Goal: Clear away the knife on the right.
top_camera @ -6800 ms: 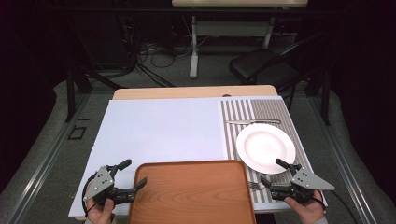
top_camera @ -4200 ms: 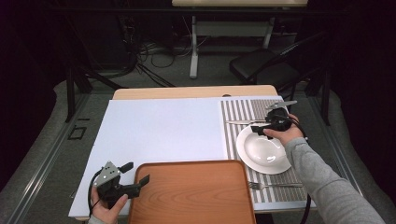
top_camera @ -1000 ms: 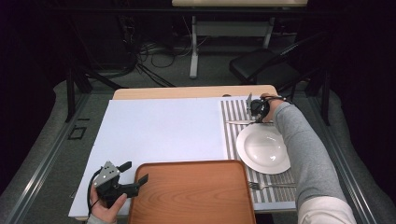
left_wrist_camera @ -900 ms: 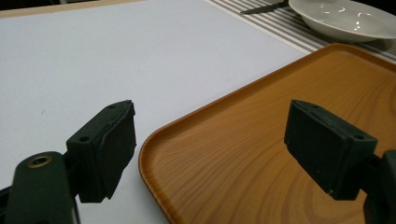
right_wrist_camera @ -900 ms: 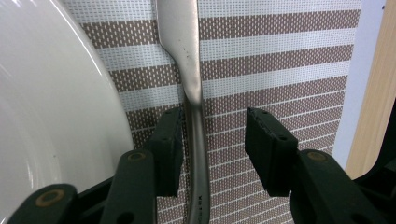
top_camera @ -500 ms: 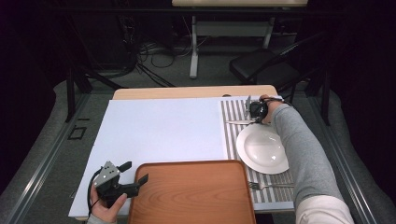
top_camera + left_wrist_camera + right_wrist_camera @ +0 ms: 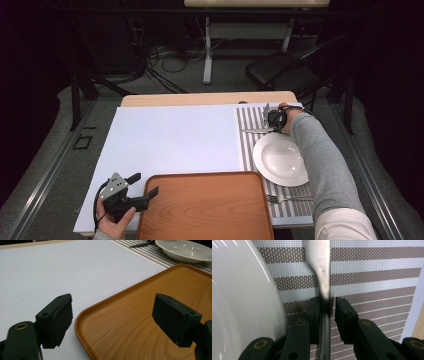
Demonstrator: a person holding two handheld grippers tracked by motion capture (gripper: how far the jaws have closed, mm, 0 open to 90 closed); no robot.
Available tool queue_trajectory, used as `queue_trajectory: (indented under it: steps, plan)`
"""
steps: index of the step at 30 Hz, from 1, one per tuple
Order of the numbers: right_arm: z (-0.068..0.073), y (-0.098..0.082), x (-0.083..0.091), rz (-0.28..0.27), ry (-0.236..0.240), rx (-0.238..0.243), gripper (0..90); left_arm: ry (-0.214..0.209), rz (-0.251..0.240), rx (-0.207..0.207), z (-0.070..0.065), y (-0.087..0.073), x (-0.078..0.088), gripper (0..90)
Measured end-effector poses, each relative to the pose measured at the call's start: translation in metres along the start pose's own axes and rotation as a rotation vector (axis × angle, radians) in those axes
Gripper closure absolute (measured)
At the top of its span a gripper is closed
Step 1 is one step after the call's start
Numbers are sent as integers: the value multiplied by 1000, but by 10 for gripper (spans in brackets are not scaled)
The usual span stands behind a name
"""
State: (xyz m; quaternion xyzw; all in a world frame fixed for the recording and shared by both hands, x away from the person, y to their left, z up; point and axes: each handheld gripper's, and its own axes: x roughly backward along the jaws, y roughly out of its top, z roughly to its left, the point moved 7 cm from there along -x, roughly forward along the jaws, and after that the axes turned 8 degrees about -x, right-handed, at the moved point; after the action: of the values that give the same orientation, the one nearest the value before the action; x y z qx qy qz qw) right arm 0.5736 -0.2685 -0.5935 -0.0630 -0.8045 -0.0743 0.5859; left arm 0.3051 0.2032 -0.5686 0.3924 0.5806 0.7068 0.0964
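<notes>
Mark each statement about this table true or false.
1. The right gripper's jaws straddle a knife on the striped mat. True; they have just been closing around it.
2. The plate sits on the tray. False: it sits on the mat, beside the tray.
3. The left gripper's jaws are open at the tray's corner. True.
4. A fork lies on the tray. False: it lies on the mat, near the plate.

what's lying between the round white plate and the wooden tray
In the high view a metal fork lies on the striped placemat, between the round white plate and the brown wooden tray.
</notes>
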Motion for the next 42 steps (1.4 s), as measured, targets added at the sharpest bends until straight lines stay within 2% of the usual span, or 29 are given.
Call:
queue_trajectory:
  steps: [4, 8, 12, 17, 18, 19, 21, 23, 24, 25, 28, 30, 33, 35, 37, 42]
  plan:
    - [0, -1, 1, 11, 9, 1, 744, 0, 1, -1, 0, 0, 0, 169]
    - [-1, -1, 1, -1, 19, 15, 757, 1, -2, 1, 0, 0, 0, 169]
    - [1, -2, 0, -12, 27, 3, 768, 3, -1, 4, 0, 0, 1, 169]
    - [0, -2, 0, -16, 28, 35, 785, 4, -1, 0, 0, 0, 1, 169]
    - [0, 0, -3, -58, 14, 39, 787, 4, -1, 0, 0, 0, 1, 169]
    - [1, 0, -4, -68, 11, 30, 790, 4, -1, 0, 0, 0, 1, 169]
    - [2, -3, 1, -12, 23, 41, 794, 4, -1, 0, 0, 0, 1, 169]
    - [1, -3, 2, -4, 20, 60, 797, 4, -2, 0, 0, 0, 1, 169]
    - [2, -3, 2, -7, 15, 53, 798, 5, -2, 0, 0, 0, 1, 169]
    - [2, -3, 0, -32, 6, 56, 798, 5, -2, 0, 0, 0, 1, 169]
    - [1, -3, 2, 0, 9, 79, 799, 4, -2, 0, 0, 0, 1, 169]
    - [2, -2, 1, -21, -6, 73, 799, 3, 0, -2, 0, 0, 0, 169]
    - [3, -3, 1, -18, -13, 72, 800, 2, 3, -3, 0, 0, 0, 169]
    - [2, -2, 1, -23, -16, 88, 800, 2, 3, -3, 0, 0, 0, 169]
    - [4, -2, 1, -23, -19, 69, 800, 2, 3, -2, 0, 0, 0, 169]
    - [4, -1, 1, -25, -23, 77, 800, 1, -1, 6, 0, 0, -1, 169]
